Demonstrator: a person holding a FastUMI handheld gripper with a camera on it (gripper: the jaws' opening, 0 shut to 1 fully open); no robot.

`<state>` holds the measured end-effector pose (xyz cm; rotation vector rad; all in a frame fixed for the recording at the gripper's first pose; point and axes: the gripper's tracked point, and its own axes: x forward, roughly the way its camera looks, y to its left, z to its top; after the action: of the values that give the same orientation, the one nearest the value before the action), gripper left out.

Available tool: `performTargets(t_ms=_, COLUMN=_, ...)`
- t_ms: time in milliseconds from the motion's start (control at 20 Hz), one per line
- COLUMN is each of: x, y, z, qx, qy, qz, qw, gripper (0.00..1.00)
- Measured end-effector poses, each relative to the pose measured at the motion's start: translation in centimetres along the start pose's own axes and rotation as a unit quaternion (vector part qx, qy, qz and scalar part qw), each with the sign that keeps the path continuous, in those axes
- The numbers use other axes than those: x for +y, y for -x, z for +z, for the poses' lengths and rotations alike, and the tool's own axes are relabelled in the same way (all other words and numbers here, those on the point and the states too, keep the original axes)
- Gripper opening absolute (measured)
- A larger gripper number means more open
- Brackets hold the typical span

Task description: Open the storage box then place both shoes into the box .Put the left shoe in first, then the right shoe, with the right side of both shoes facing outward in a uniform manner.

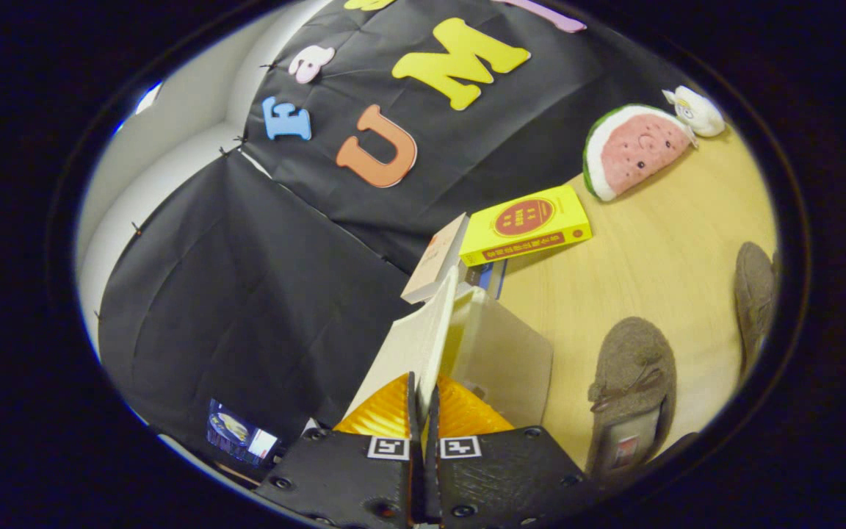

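Box [500,353] stands on the desk [651,250], just ahead of the gripper [423,389], lid [412,345] raised. Gripper fingers are closed together, clamped on the lid's edge. Two shoes lie on the desk beside the box: one [632,389] near it, the other [755,301] farther off. Beyond the box, a yellow book [526,224] rests on stacked books [438,257]. A watermelon plush [634,150] and a white toy [696,110] lie at the far desk edge.

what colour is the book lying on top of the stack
Bright yellow with a red round emblem; the book shows best in the gripper view, beyond the fingers, which pinch the box lid.
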<state>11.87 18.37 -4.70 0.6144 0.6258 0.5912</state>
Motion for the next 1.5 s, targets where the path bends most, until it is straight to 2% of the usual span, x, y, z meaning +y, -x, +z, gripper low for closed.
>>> performTargets(t_ms=400, x=10.5, y=-0.9, z=2.4, qx=-0.006, qy=0.052, qz=-0.006, qw=0.999, gripper=0.01)
performTargets(t_ms=750, x=19.1, y=-6.6, z=2.6, qx=0.003, qy=0.063, qz=-0.009, qw=0.998, gripper=0.02)
performTargets(t_ms=850, x=21.4, y=-8.5, z=2.0, qx=0.009, qy=0.085, qz=-0.012, qw=0.996, gripper=0.07)
performTargets(t_ms=950, x=23.4, y=-10.6, z=1.3, qx=0.01, qy=0.104, qz=-0.012, qw=0.994, gripper=0.14)
performTargets(t_ms=1250, x=28.1, y=-13.7, z=-2.6, qx=0.036, qy=0.138, qz=0.025, qw=0.99, gripper=0.78)
performTargets(t_ms=1300, x=29.3, y=-13.5, z=-3.5, qx=0.047, qy=0.148, qz=0.052, qw=0.986, gripper=0.81)
performTargets(t_ms=1350, x=29.5, y=-13.0, z=-4.0, qx=0.051, qy=0.165, qz=0.06, qw=0.983, gripper=0.84)
performTargets(t_ms=1500, x=27.9, y=-11.1, z=-4.2, qx=0.04, qy=0.224, qz=0.042, qw=0.973, gripper=0.93)
